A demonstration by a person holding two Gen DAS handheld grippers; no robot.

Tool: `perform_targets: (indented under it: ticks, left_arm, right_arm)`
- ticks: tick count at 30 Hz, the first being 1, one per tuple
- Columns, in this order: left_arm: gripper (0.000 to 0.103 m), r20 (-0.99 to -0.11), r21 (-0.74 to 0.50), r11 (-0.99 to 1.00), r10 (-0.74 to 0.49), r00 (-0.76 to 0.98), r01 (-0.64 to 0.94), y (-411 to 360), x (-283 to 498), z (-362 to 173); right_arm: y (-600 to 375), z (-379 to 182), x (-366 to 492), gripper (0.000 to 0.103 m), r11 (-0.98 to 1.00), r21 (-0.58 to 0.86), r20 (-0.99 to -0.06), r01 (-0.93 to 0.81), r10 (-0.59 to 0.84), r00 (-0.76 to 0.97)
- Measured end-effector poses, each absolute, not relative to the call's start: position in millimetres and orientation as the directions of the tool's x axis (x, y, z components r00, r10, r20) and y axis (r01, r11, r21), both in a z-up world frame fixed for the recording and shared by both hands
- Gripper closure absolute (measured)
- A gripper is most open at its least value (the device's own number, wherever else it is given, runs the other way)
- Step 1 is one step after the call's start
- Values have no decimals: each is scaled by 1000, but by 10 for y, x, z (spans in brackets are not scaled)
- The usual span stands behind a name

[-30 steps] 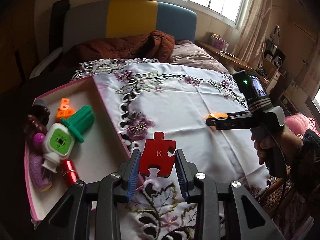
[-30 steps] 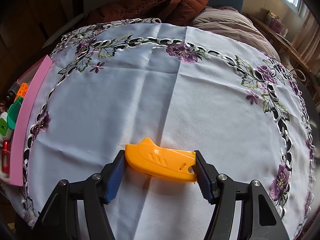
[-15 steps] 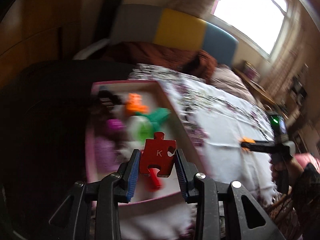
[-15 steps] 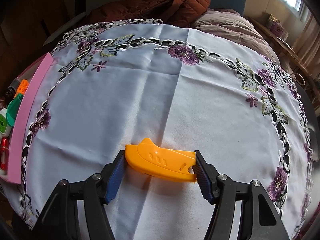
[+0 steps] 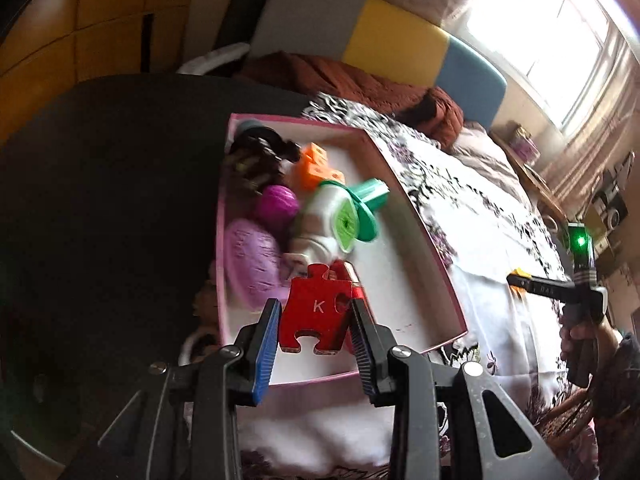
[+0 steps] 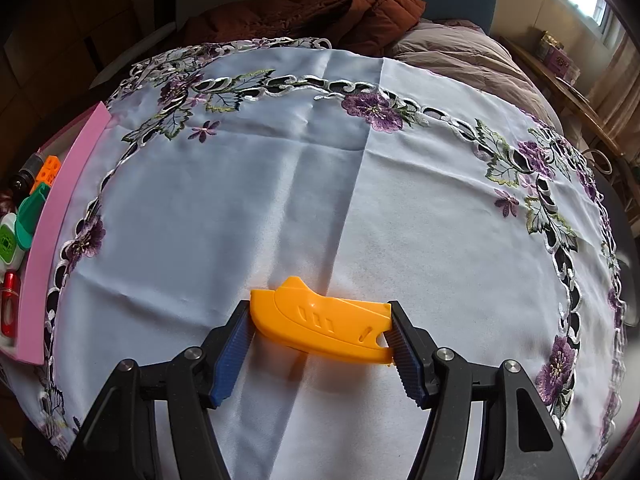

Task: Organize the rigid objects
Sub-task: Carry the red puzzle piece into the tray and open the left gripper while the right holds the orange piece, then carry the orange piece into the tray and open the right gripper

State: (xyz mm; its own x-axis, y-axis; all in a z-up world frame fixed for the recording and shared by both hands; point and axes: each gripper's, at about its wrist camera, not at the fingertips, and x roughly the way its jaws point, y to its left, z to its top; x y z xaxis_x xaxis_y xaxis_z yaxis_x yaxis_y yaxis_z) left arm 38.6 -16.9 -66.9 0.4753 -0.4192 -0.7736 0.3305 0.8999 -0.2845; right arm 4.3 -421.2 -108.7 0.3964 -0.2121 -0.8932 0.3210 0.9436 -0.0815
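My left gripper (image 5: 314, 316) is shut on a red puzzle piece (image 5: 316, 314) marked K and holds it above the near end of the pink box (image 5: 416, 220). The box holds several toys: a green-and-white piece (image 5: 340, 220), an orange block (image 5: 316, 166), a purple ball (image 5: 276, 204), a lilac oval (image 5: 252, 256) and a red cylinder (image 5: 356, 280). My right gripper (image 6: 322, 330) is shut on an orange plastic boat (image 6: 324, 326) just above the white embroidered tablecloth (image 6: 320, 180). It also shows at the right of the left wrist view (image 5: 520, 278).
The pink box's wall (image 6: 52, 232) lies at the cloth's left edge in the right wrist view. A brown quilt (image 6: 312, 16) and a bed lie behind the table. Dark table surface (image 5: 100, 220) lies left of the box.
My left gripper has swung left from over the cloth to above the box, still holding the puzzle piece. My right gripper has stayed nearly still with the boat.
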Motion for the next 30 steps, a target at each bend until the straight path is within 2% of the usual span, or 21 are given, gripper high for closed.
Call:
perform_targets:
  ticks: [11,30]
  left_arm:
    - [69,-809,-251,913,-381,448,323,-289,452,-902]
    - [68,-779,-134,925,-320,539,356,-421,293,-593]
  right_arm:
    - [-4207,-1089,44,37,944,-84,-893,320,-213,395]
    - [-4175,-1075,48,37,950,-84,-892,299,-205,402]
